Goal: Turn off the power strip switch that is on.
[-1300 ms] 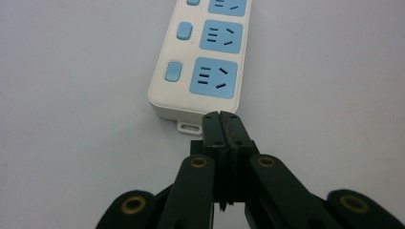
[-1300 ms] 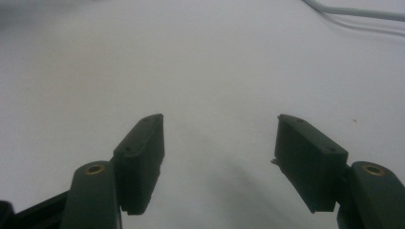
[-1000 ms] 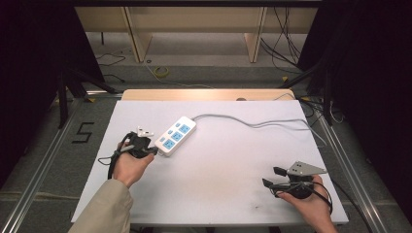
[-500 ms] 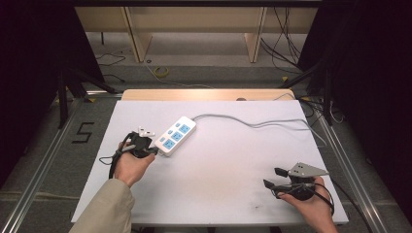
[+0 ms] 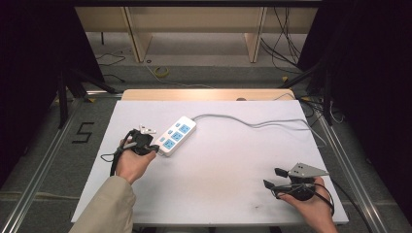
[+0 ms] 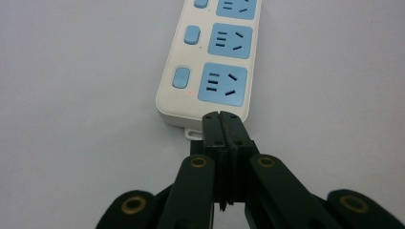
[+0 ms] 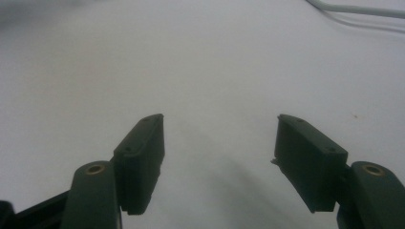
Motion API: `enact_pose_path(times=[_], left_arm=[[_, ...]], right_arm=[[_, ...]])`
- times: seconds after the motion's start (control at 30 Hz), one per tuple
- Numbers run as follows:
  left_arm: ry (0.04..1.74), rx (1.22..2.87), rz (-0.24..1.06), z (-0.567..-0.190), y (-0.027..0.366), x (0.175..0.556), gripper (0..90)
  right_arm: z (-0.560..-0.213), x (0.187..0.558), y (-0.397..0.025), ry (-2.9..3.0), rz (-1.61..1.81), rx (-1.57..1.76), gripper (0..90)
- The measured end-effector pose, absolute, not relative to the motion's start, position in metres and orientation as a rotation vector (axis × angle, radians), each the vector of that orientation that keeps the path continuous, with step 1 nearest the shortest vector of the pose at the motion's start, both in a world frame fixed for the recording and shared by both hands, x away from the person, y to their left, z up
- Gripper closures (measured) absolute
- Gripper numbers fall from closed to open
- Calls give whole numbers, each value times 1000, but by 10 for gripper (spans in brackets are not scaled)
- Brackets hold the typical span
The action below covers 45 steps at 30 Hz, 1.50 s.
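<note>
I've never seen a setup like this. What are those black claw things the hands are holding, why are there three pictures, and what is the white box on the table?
A person sits at a white table and holds a hand tool in each hand: a gripper with two black jaws that open and close like tongs. One picture comes from a camera fixed overhead. The other two come from small cameras riding on the grippers, each looking along its own jaws.

The white box is a power strip with blue sockets and small blue switches; its grey cable runs off to the right.

The left gripper has its jaws pressed together, holding nothing, with the tips right at the near end of the strip. The right gripper rests apart, near the table's front right corner, jaws wide open and empty.
</note>
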<state>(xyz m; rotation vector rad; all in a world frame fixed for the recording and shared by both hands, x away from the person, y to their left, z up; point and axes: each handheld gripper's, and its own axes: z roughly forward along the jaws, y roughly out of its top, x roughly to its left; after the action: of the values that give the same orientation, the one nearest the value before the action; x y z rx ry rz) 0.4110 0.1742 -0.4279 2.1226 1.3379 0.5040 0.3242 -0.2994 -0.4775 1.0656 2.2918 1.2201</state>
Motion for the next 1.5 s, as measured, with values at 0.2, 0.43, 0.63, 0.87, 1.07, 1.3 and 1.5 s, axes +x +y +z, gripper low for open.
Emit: enact_pose_path(times=[0.2,0.43,0.63,0.87,1.07,1.3,1.5], left_arm=[[1345,2131,498,-429,174,414,897],[1349,2145,497,-429,175,417,897],[1355,2164,494,-430,175,422,897],[1361,2179,488,-431,172,428,897],[1357,2202,485,-430,172,432,897],[1368,2210,481,-429,172,437,897],[1373,2229,468,-429,170,442,897]], right_arm=[[-477,323,-301,2286,1223,1070,353],[-477,323,-301,2283,1224,1066,352],[-477,323,-300,2289,1217,1064,352],[-478,322,-301,2287,1214,1070,347],[-478,321,-302,2285,1209,1075,347],[-477,321,-302,2282,1208,1074,347],[-477,320,-303,2279,1207,1081,347]])
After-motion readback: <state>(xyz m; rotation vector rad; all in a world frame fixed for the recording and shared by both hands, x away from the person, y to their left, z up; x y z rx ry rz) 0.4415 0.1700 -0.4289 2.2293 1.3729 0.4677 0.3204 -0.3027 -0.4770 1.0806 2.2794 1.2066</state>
